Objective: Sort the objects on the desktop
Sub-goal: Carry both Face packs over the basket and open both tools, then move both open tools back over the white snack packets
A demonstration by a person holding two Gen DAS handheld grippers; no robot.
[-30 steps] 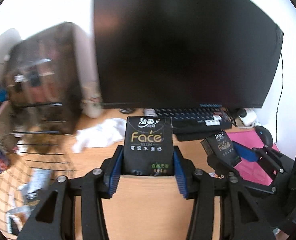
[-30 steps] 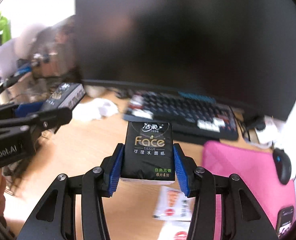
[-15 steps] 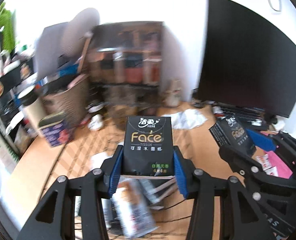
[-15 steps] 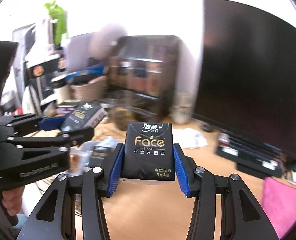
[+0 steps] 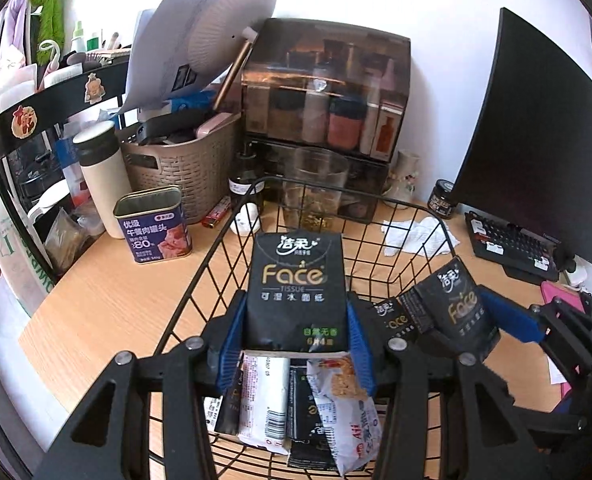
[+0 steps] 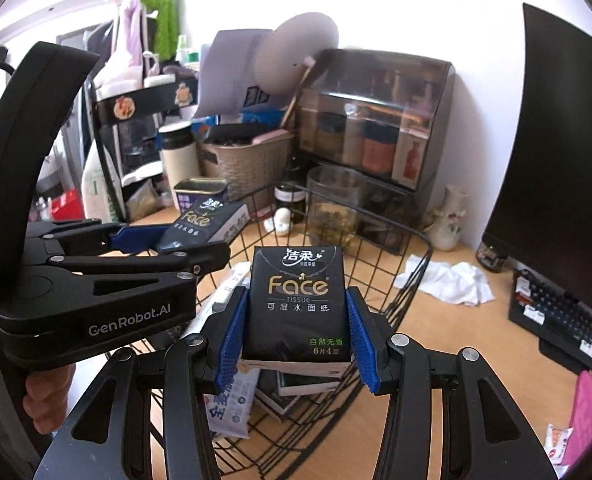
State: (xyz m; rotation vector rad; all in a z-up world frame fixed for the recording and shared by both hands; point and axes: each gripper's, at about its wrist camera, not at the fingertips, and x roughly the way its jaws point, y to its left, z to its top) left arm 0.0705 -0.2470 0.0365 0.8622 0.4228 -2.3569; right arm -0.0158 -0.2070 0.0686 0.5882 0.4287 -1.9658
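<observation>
Gripping tissue packs [image 5: 296, 292] [image 6: 298, 300] between both tongs, above wire basket [image 5: 392, 236]

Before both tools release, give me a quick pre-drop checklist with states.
1. Left tool shut on left tissue pack: ok.
2. Right tool shut on right tissue pack: ok.
3. Left pack over the wire basket: ok, basket contents show beneath it.
4. Right pack over the basket: ok.
5. Tools apart from each other: ok, a gap shows in both views.
6. Free floor space in the basket: cannot tell, snack packets already pile there.
</observation>
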